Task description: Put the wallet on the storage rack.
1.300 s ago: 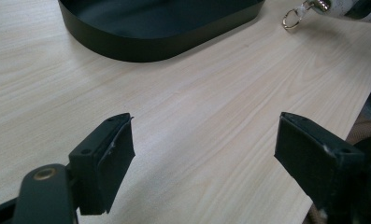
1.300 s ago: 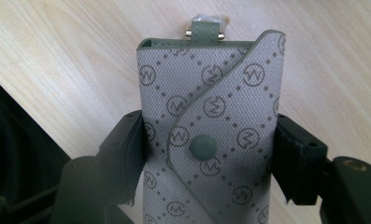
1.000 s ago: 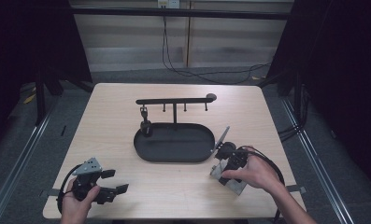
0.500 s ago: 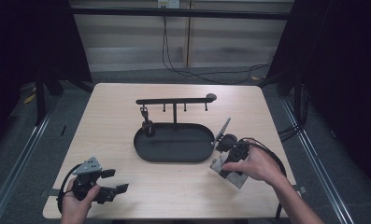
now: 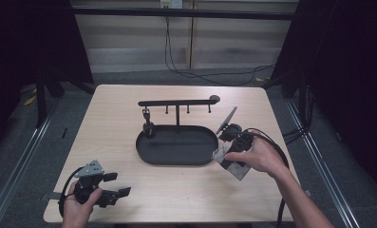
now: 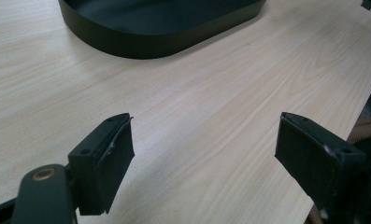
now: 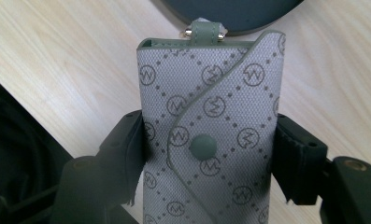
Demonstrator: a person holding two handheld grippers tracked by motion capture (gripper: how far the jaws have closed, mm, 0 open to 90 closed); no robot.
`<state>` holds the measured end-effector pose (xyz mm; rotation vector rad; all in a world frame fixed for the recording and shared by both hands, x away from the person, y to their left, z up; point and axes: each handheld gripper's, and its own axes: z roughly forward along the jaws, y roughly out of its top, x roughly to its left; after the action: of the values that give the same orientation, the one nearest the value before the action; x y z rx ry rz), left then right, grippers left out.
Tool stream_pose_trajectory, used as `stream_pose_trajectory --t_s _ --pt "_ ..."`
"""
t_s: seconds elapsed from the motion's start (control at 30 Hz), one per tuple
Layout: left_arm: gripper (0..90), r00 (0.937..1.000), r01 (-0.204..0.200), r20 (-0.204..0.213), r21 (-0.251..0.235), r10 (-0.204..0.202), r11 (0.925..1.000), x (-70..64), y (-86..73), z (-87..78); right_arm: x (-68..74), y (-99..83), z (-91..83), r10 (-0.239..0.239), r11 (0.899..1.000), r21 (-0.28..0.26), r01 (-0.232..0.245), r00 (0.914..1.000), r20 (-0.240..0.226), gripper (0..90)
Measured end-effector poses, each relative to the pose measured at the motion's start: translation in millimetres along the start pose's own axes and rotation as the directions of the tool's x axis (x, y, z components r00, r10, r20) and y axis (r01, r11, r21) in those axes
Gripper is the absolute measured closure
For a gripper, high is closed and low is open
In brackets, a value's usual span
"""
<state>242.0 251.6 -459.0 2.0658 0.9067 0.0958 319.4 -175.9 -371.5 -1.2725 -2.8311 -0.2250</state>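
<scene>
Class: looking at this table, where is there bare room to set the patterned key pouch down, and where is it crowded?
Bare wood lies between the black tray and the near edge, flanked by the left gripper and right gripper, and along the table's left side. It is crowded by the tray's right end, where the key pouch is held, and under the hook rack.

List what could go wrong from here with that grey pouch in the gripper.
1. The right hand-held gripper pinches only the lower sides of the key pouch; soft fabric might slip or twist.
2. The pouch sits right at the rim of the black tray, so moving forward could knock its top loop against it.
3. The stand's hooks look small; threading the loop onto one may miss.
</scene>
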Motion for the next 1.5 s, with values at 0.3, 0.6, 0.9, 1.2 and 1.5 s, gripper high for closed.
stream_pose_trajectory --t_s 0.3,0.6,0.9,1.2,1.5 --pt "19.1 1.0000 -0.009 0.004 -0.003 0.009 1.0000 -1.3 0.3 -1.2 -13.1 11.0 -4.1 0.077 0.995 -0.062 -0.079 0.9966 -0.028 34.2" --pt "18.9 1.0000 -0.007 0.005 -0.002 0.007 1.0000 -1.4 0.2 -0.5 -20.4 23.1 -0.4 0.156 0.981 -0.111 -0.162 0.9859 -0.061 34.2" --pt "18.9 0.9999 -0.013 0.004 -0.004 0.013 0.9999 -1.9 -0.1 -0.3 -30.3 30.3 3.3 0.231 0.958 -0.149 -0.245 0.9674 -0.104 34.2" --pt "18.9 0.9999 -0.015 0.008 0.003 0.015 0.9999 -1.8 -0.2 0.2 -38.8 35.8 8.9 0.286 0.936 -0.176 -0.305 0.9497 -0.128 34.2" --pt "18.9 0.9999 -0.014 0.009 0.003 0.014 0.9999 -1.9 -0.2 0.4 -44.8 43.2 17.2 0.350 0.901 -0.208 -0.381 0.9214 -0.168 34.2"
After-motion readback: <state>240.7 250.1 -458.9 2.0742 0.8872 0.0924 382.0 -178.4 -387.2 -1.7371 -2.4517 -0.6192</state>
